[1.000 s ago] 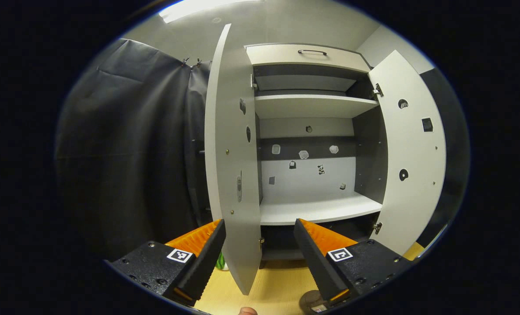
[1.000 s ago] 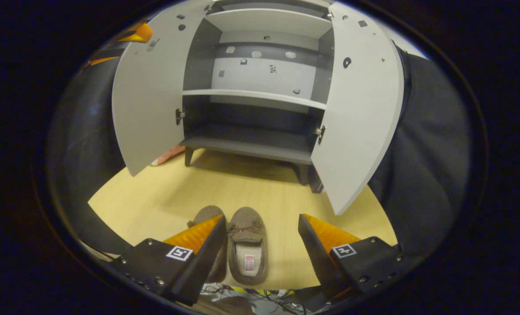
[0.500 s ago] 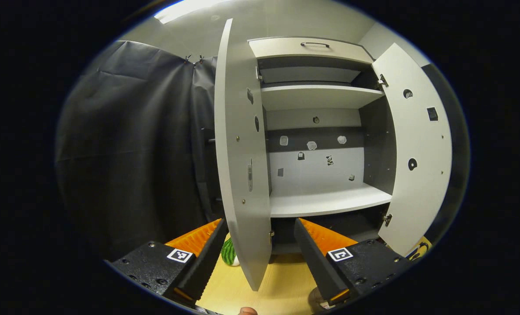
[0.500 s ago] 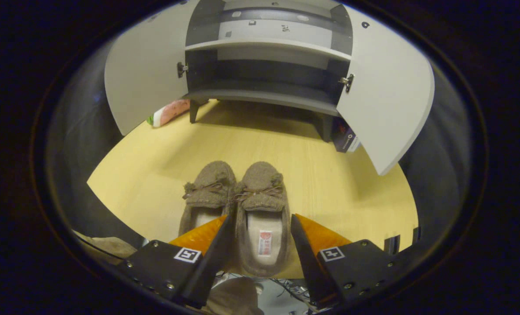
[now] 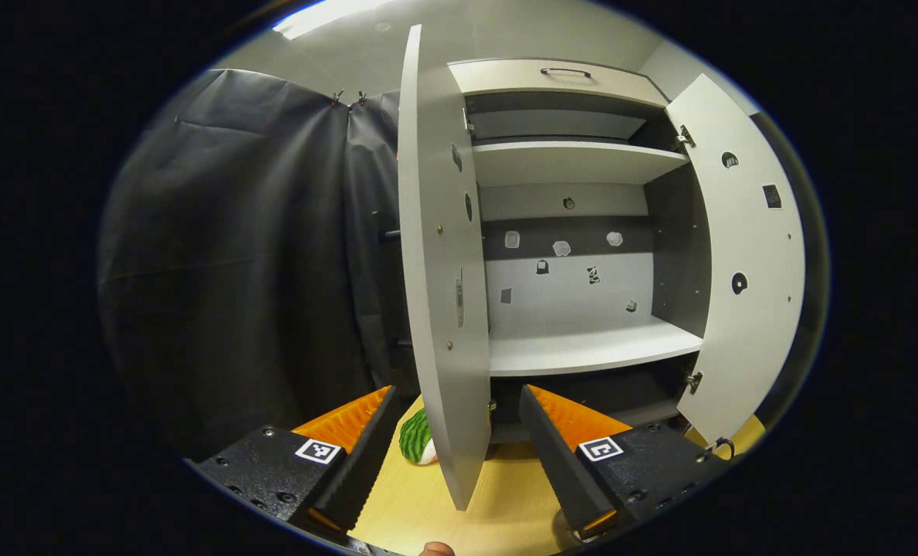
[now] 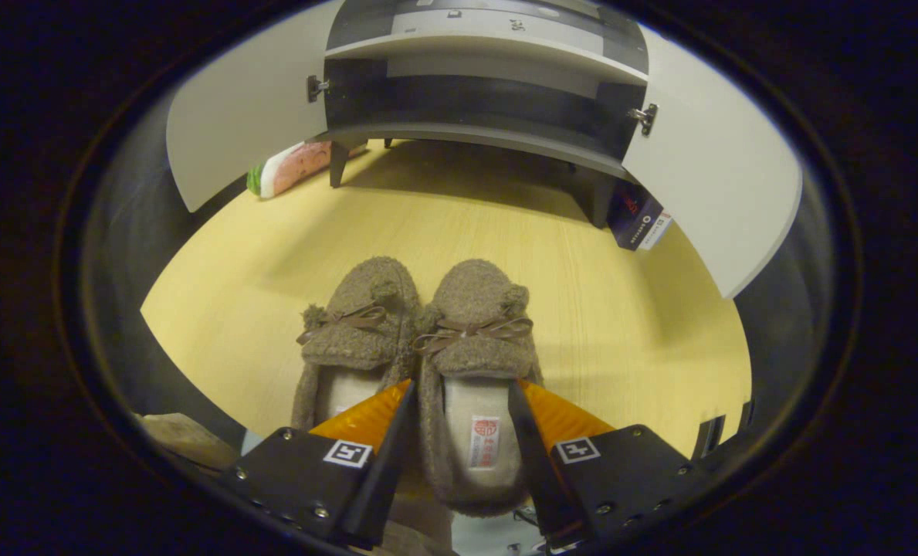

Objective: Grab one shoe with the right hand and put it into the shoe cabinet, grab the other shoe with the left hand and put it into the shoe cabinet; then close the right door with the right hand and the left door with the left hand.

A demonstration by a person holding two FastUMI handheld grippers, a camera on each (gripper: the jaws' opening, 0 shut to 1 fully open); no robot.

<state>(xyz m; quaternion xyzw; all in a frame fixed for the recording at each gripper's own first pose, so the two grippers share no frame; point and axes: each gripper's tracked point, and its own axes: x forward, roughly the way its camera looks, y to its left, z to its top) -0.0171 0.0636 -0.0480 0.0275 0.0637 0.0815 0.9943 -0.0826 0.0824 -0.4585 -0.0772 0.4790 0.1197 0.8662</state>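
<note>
Pale wood floor (image 6: 582,309): right gripper (image 6: 459,401) straddles the right-hand slipper (image 6: 474,363), fingers closing against its soft, light heel sides; left gripper (image 5: 459,432) spread, idle.

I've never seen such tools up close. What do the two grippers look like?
Each gripper, left and right, has two wedge-shaped fingers tapering forward, mounted on black textured blocks studded with screws. Every block carries a small square black-and-white marker. The left one's inner finger face is ribbed.
</note>
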